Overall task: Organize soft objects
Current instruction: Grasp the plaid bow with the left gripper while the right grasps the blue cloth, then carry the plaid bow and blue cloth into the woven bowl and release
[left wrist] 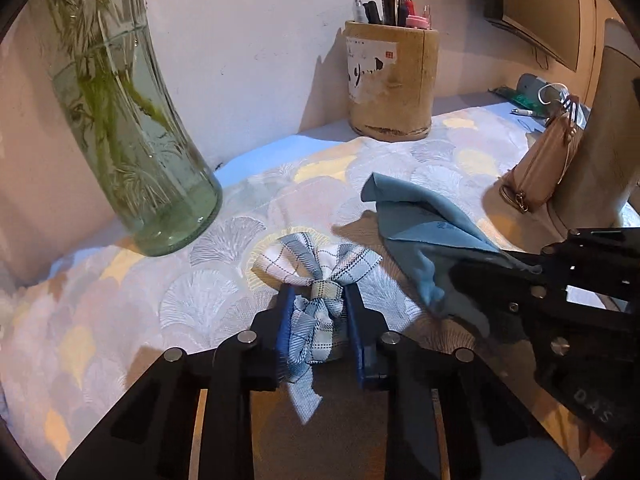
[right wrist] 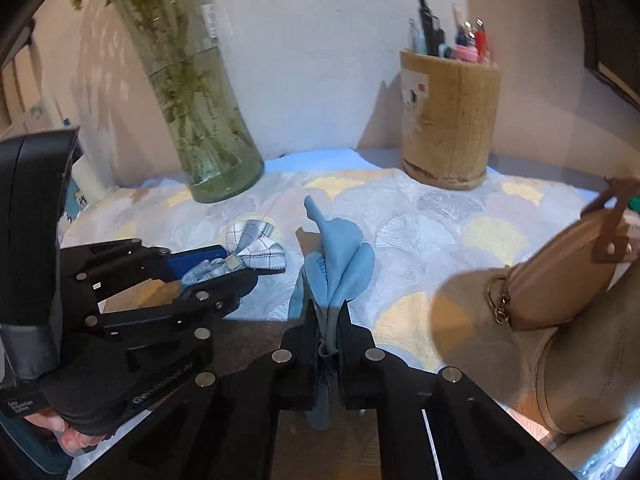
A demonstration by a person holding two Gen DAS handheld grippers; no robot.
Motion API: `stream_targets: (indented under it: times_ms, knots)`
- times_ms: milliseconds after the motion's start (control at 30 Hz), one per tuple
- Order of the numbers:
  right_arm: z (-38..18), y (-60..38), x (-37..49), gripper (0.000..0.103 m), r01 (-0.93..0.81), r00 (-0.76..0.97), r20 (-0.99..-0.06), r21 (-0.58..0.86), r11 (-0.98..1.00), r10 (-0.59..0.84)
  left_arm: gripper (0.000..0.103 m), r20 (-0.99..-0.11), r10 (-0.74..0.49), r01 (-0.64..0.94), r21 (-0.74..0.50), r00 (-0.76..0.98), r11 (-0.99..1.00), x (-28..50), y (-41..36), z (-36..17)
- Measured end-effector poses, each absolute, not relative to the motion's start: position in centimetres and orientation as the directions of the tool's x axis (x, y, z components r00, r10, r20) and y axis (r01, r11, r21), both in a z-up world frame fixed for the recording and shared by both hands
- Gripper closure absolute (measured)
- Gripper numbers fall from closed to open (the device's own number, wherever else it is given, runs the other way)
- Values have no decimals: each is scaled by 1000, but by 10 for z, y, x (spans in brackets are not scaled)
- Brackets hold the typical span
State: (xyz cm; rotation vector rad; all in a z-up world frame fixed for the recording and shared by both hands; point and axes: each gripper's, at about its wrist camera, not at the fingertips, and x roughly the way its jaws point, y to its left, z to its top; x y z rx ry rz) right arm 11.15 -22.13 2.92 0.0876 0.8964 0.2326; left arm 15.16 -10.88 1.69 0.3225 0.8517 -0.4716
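A blue and white plaid fabric bow [left wrist: 316, 276] lies on the patterned tablecloth [left wrist: 120, 300]. My left gripper [left wrist: 318, 300] is shut on the bow, its blue pads pressing on the knot and tails. From the right wrist view the same bow [right wrist: 256, 250] shows at left in the left gripper [right wrist: 240, 270]. A plain blue cloth [right wrist: 340, 256] lies bunched at the middle. My right gripper [right wrist: 328, 312] is shut on the cloth's near corner, which is pinched between the black fingers. In the left wrist view the blue cloth [left wrist: 424, 220] runs to the right gripper [left wrist: 480, 276].
A glass vase [left wrist: 132, 120] with green stems stands at the back left against the wall. A tan pen holder [left wrist: 390, 80] full of pens stands at the back. A beige handbag [right wrist: 560, 280] leans at the right. A hand [right wrist: 60, 432] holds the left gripper.
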Motion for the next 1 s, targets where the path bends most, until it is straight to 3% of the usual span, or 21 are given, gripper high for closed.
stream_targets:
  times_ms: [133, 300, 567, 767, 1000]
  knots:
    - [35, -220, 106, 97, -188, 627, -735, 178, 966, 258, 82, -788, -251, 473, 57, 562, 879, 144, -95, 23]
    - [46, -237, 95, 97, -183, 601, -711, 323, 928, 366, 82, -788, -297, 463, -18, 539, 886, 97, -66, 39]
    - [78, -233, 14, 97, -262, 569, -678, 387, 884, 465, 82, -761, -286, 405, -33, 583, 914, 7, -32, 56]
    - [76, -230, -31, 97, -286, 525, -714, 365, 886, 464, 82, -768, -301, 386, -77, 565, 919, -22, -27, 46]
    - [108, -237, -77, 97, -310, 572, -674, 352, 883, 469, 82, -780, -295, 355, -101, 552, 929, -22, -22, 29]
